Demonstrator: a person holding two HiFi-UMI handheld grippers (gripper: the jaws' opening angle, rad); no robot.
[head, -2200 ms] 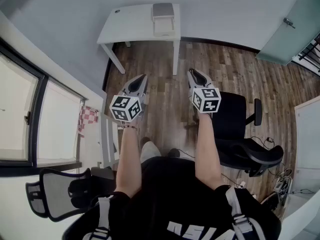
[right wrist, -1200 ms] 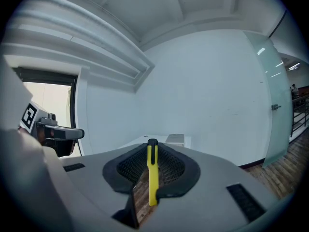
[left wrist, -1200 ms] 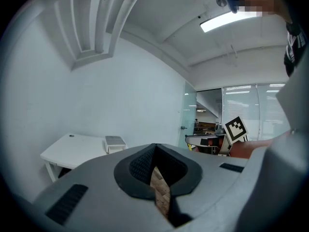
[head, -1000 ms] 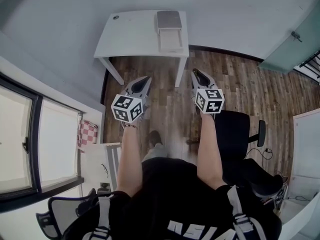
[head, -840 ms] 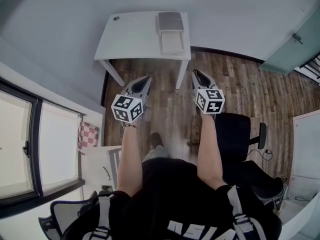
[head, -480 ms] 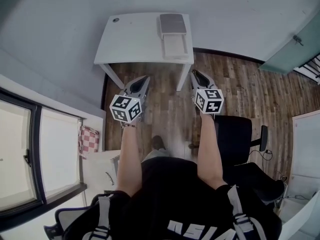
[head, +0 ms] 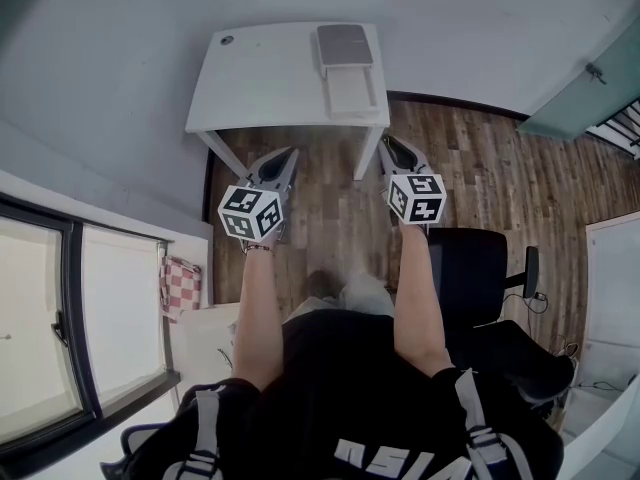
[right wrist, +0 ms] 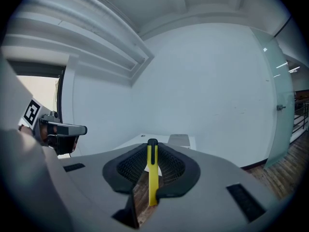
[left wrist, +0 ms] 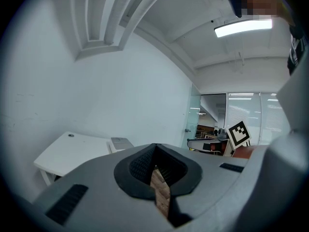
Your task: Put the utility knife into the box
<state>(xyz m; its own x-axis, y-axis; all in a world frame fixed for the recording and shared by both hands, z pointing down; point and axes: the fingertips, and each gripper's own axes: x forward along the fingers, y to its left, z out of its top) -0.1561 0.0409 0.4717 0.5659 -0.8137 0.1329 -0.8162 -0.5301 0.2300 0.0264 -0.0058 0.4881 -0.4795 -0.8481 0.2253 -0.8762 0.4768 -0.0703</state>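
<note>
The right gripper (right wrist: 152, 148) has its jaws clamped on the utility knife (right wrist: 153, 174), a thin yellow bar with a dark tip. The knife stands upright between the ribbed black pads, with its top just above the jaw tips. The left gripper (left wrist: 155, 151) has its jaws closed tip to tip with nothing held, and a strip of wooden floor (head: 330, 208) shows through the slit lower down. In the head view both grippers are held side by side in front of the person, above the floor and just short of the near edge of a white table (head: 270, 78). The box (head: 347, 68) sits at the right end of that table. Its grey part lies toward the wall and its pale, open part toward the near edge. A small dark round object (head: 227, 40) lies at the far left corner of the table. The table's white legs (head: 222, 153) stand just ahead of the gripper tips. A black office chair (head: 480, 278) stands close beside the right forearm. A red-checked cloth (head: 178, 273) hangs by the window (head: 60, 338) at the left, and a frosted glass door (head: 585, 68) is at the far right.
</note>
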